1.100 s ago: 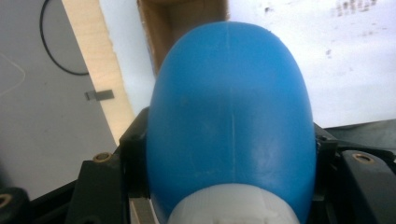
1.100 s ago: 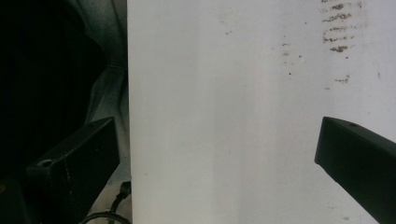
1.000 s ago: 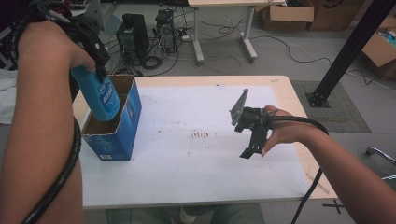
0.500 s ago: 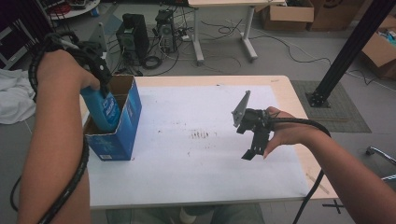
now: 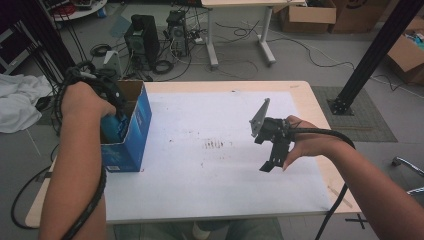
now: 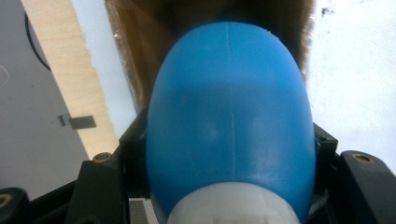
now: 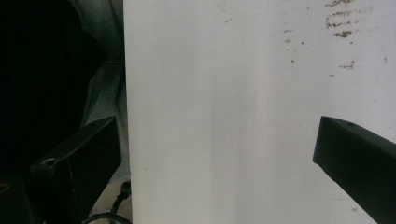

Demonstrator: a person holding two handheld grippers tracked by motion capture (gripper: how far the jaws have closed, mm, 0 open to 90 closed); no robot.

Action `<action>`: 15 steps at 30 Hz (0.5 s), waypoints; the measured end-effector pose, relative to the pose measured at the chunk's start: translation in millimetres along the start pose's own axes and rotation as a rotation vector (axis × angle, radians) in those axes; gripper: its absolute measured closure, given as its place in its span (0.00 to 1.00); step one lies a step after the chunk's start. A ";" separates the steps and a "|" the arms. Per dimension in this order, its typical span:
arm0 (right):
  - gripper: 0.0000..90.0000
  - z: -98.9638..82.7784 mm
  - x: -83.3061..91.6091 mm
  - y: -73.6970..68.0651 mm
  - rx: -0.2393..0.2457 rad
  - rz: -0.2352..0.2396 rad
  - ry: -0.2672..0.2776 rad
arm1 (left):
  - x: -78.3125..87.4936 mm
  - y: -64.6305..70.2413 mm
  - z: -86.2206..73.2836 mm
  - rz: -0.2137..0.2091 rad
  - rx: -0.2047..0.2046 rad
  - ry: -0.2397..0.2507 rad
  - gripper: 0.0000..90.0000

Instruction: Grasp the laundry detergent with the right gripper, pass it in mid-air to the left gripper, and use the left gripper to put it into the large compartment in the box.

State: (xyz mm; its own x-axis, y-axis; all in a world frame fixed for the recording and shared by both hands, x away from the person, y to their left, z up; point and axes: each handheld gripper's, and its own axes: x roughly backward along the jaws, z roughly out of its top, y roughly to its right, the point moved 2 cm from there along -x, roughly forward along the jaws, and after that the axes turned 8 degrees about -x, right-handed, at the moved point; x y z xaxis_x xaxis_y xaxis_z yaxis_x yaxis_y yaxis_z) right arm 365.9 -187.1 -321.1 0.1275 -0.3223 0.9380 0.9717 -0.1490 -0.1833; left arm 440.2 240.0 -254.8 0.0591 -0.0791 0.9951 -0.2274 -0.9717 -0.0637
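The left claw (image 5: 116,120) is pinching a blue bottle (image 6: 229,121). In the left gripper view its two black jaws press on both sides of the bottle, low on the body, just above the white cap (image 6: 233,205) that shows at the bottom edge. The rounded blue body points away from the camera, into the brown inside of an open box. In the high view the left hand (image 5: 87,100) is over the top of this blue cardboard box (image 5: 132,135), and the bottle is lowered into it, so that only a small blue part (image 5: 112,131) is seen between the hand and the box wall. The box stands upright near the left edge of the worktop (image 5: 310,105), on the white sheet (image 5: 210,190) that covers most of it. A black cable (image 5: 90,200) runs along the left forearm.

The right claw (image 5: 268,165) is spread and holds nothing. In the right gripper view its jaws stand wide apart, with only the white sheet (image 7: 224,116) between them and some small brown stains (image 7: 343,23) at the top right. In the high view the right hand (image 5: 305,145) holds this gripper over the right half of the sheet, well apart from the box, with the jaws pointing down towards the person's side. The grey three-cornered plate (image 5: 259,118) stands up on top of it. The brown stains (image 5: 215,145) lie near the middle of the sheet, between the box and the right claw.
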 end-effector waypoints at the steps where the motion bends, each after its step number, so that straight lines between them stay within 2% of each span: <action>1: 0.01 -0.5 -0.3 0.1 -0.004 0.000 0.002 | -3.2 -0.1 0.6 -0.003 0.001 -0.001 0.43; 7: 0.02 -2.8 -1.1 2.0 -0.009 0.002 0.001 | -21.7 -1.3 3.3 -0.003 0.014 -0.001 0.43; 10: 0.02 -4.3 -2.3 3.0 -0.014 0.005 0.000 | -29.4 -2.4 4.3 0.004 0.011 -0.019 0.43; 15: 0.02 -6.9 -3.5 4.6 -0.019 0.004 -0.001 | -41.8 -3.3 5.3 0.013 0.015 -0.011 0.43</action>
State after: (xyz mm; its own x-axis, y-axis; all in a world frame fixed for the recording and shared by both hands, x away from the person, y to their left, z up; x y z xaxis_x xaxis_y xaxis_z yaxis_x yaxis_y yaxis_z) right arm 368.6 -193.1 -327.2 0.1319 -0.3225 0.9373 0.9672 -0.1651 -0.1929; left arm 443.6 245.4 -296.5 0.0673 -0.0943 0.9933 -0.2141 -0.9737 -0.0780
